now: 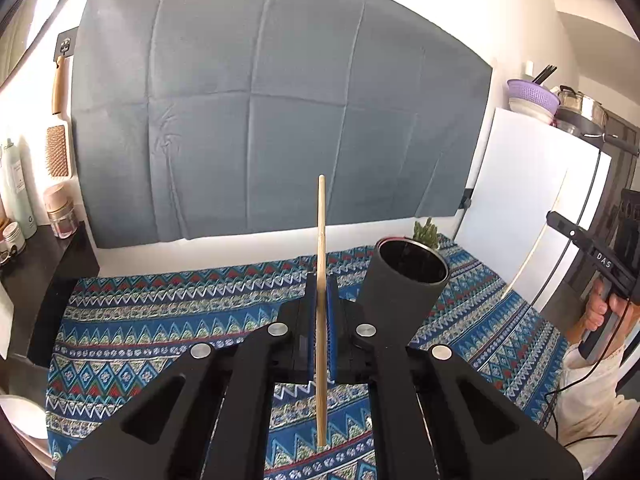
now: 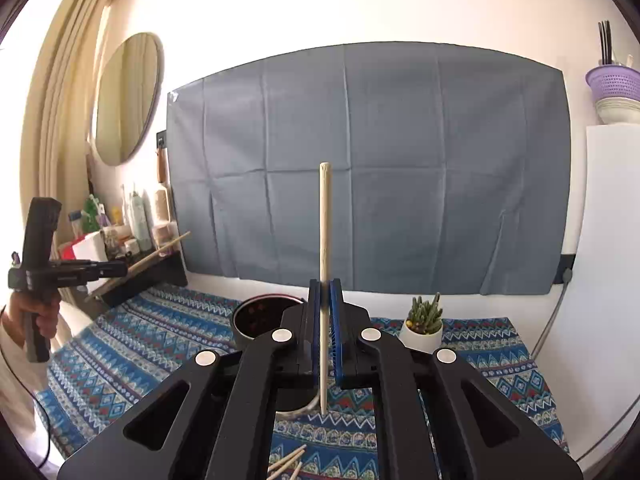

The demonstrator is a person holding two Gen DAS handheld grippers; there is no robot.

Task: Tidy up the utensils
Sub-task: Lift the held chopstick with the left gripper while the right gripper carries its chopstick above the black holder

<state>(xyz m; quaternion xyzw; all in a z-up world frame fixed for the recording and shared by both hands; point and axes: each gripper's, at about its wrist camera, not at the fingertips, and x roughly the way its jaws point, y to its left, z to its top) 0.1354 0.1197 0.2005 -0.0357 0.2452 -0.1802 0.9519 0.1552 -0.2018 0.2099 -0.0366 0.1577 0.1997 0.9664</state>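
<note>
Left wrist view: left gripper (image 1: 321,300), jaws pressed together on a bamboo chopstick (image 1: 321,240) that stands upright between the blue pads (image 1: 332,320), its longer part rising above the jaws, its lower end hanging free over the patterned cloth (image 1: 160,320) on the counter. Black cylindrical holder (image 1: 404,280), mouth open, stands just right of the jaws and a little beyond them; small cactus (image 1: 426,230) behind it. The other hand-held gripper shows at the far right edge, lifted off the counter. Right wrist view: right gripper (image 2: 325,308), jaws pinching a second chopstick (image 2: 325,220), paler, also upright and gripped low on its length. Holder (image 2: 260,316) sits just left of the jaws, partly hidden behind them; potted cactus (image 2: 422,320) to the right. Loose chopsticks (image 2: 286,460) lie on the cloth below the jaws, near the camera. A curved metal piece (image 2: 304,410) shows beneath the jaws; what it is cannot be told. Handling, as judged: sticks light, stiff, smooth and round, prone to pivot or slide in a pinch; hold best taken near mid-length, squarely across the pads, so each drops straight into the holder's mouth.
</note>
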